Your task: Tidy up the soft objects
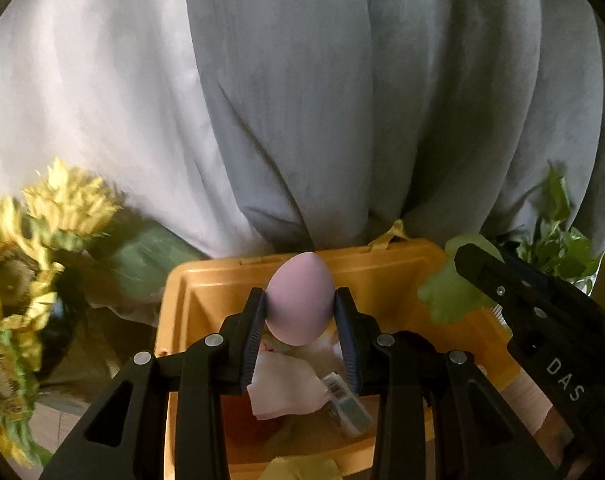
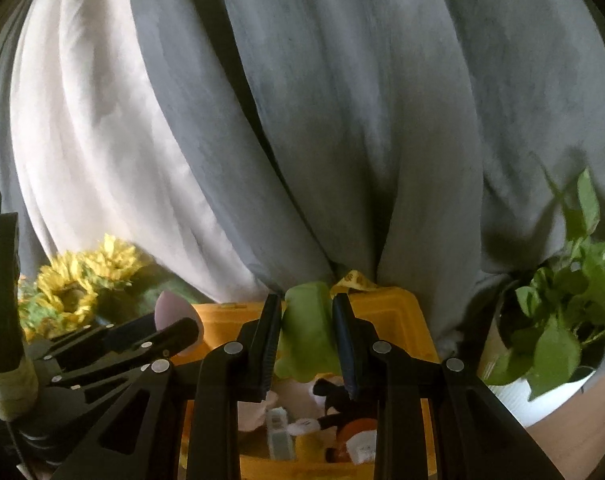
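Observation:
My left gripper (image 1: 300,312) is shut on a pink egg-shaped sponge (image 1: 298,300) and holds it above a yellow plastic bin (image 1: 206,280). My right gripper (image 2: 307,330) is shut on a green soft object (image 2: 306,332) above the same bin (image 2: 394,312). In the left wrist view the right gripper (image 1: 542,320) shows at the right with the green object (image 1: 450,292). In the right wrist view the left gripper (image 2: 170,336) shows at the left with the pink sponge (image 2: 172,306). The bin holds soft items: white cloth (image 1: 282,388), a small package (image 1: 346,404), a plush toy (image 2: 342,412).
Grey and white curtains (image 1: 342,100) hang right behind the bin. Artificial sunflowers (image 1: 42,232) stand to the left. A potted green plant (image 2: 562,320) in a white pot stands to the right on a wooden surface (image 2: 574,440).

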`<state>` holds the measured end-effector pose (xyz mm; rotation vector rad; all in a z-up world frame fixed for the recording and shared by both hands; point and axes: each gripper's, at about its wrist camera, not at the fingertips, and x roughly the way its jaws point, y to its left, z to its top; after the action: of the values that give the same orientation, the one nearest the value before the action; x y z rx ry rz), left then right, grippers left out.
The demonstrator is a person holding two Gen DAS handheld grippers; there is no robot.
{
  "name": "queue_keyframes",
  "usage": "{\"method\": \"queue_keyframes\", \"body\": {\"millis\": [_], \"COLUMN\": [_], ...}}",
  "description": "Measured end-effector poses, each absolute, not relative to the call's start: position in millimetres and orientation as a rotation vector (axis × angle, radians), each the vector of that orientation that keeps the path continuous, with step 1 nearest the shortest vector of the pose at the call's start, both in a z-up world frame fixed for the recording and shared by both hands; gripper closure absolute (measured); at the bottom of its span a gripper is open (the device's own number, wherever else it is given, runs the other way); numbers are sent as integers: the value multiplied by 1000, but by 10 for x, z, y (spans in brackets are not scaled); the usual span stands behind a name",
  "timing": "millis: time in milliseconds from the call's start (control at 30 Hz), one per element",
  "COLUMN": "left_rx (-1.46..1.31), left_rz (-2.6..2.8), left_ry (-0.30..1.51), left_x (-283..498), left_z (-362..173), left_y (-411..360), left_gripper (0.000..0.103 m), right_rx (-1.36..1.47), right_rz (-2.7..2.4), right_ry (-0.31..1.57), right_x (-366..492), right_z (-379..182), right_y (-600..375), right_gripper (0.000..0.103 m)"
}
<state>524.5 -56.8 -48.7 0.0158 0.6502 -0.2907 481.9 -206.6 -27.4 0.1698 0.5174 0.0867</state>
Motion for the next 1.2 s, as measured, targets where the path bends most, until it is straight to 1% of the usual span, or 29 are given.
{"method": "queue_keyframes", "body": {"millis": [133, 167, 200, 300, 367, 400, 433, 500, 567, 633, 667, 767, 833, 933, 1200], "left_rx": [19, 19, 17, 24, 26, 24, 25, 28, 25, 24, 21, 16, 23, 37, 66], "left_rz": [-284, -283, -281, -263, -247, -237, -229, -209, -193, -176, -168, -149, -131, -109, -80], "left_ry": [684, 692, 698, 700, 700, 700, 699, 700, 695, 687, 679, 657, 632, 596, 527], "left_x": [5355, 5373, 5386, 5390, 5358, 5338, 5313, 5267, 5169, 5063, 4993, 4795, 4632, 4370, 3763], "left_z": [-599, -628, -652, -690, -692, -688, -685, -669, -646, -608, -577, -490, -405, -269, -11], "left_y": [-600, -603, -600, -578, -554, -530, -510, -465, -423, -378, -347, -270, -224, -163, 0], "left_gripper": [67, 66, 62, 55, 51, 50, 50, 48, 45, 43, 42, 37, 36, 31, 27], "right_rx": [179, 180, 182, 200, 215, 213, 210, 198, 193, 180, 175, 161, 164, 167, 152], "right_rz": [82, 81, 80, 89, 88, 83, 74, 62, 61, 48, 45, 42, 45, 49, 33], "right_ry": [570, 584, 596, 632, 640, 643, 641, 638, 638, 634, 631, 623, 619, 617, 597], "right_x": [4964, 4993, 5019, 5070, 5066, 5061, 5039, 5005, 4953, 4883, 4838, 4672, 4553, 4334, 3699], "right_z": [-410, -445, -481, -551, -576, -578, -572, -557, -530, -492, -466, -387, -332, -237, -3], "right_y": [-2104, -2111, -2116, -2133, -2153, -2153, -2153, -2141, -2126, -2102, -2091, -2052, -2032, -1980, -1841], "right_gripper": [75, 75, 75, 74, 65, 56, 52, 52, 49, 43, 42, 40, 36, 33, 33]}}
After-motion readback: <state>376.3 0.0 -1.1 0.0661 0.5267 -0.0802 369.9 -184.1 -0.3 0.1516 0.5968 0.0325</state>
